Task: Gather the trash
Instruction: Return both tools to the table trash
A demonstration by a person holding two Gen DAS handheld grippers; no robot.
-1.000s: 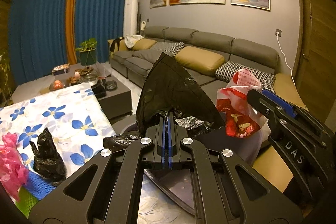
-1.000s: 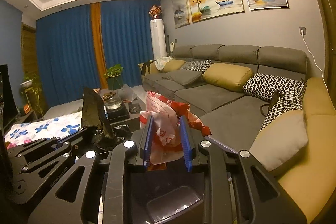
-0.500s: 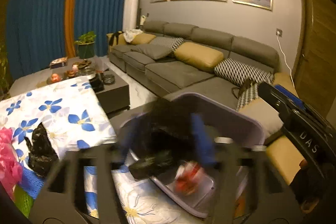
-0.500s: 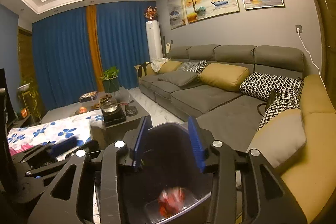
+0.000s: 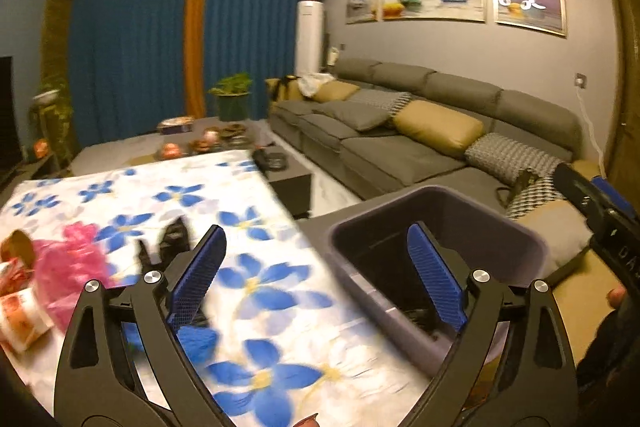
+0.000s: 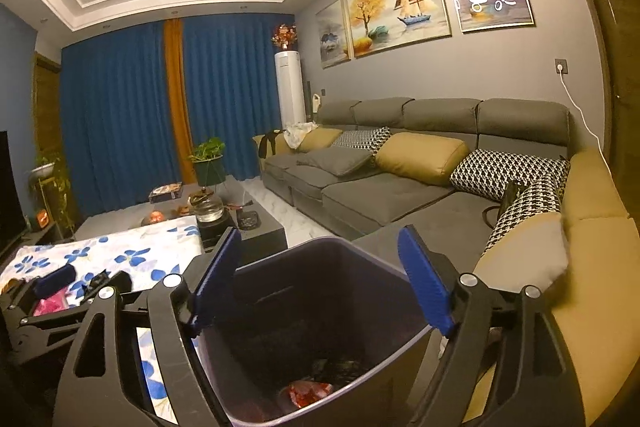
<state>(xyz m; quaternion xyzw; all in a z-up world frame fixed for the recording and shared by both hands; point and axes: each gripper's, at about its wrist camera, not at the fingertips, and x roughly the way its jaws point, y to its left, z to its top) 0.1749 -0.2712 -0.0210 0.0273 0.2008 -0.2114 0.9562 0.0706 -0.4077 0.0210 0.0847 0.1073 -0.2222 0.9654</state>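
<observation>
Both loads have left the jaws since a second ago: the black bag pinched in the left gripper (image 5: 316, 277) and the red-and-white bag in the right gripper (image 6: 320, 275) now lie at the bottom of the bin (image 6: 320, 247), where the red-and-white bag (image 6: 308, 391) shows beside dark film. Both sets of jaws have just been opening; each stands wide with nothing between the pads. Left view has swung off the bin toward the flowered cloth (image 5: 256, 291); right gripper hangs above the bin mouth.

Step in hand, as judged: release finished, return for more trash.

Remaining, all on the cloth, on the side away from the bin:
- knotted black bag (image 5: 170, 239), closest to the bin
- pink plastic bag (image 5: 72, 263), beyond it
- red-and-white wrapper (image 5: 20, 311), at the edge of view; partly cut off

Next move likely calls for carrying the left gripper over the cloth to the black bag, jaws kept wide, closing on its knot. Thin film may slip.
</observation>
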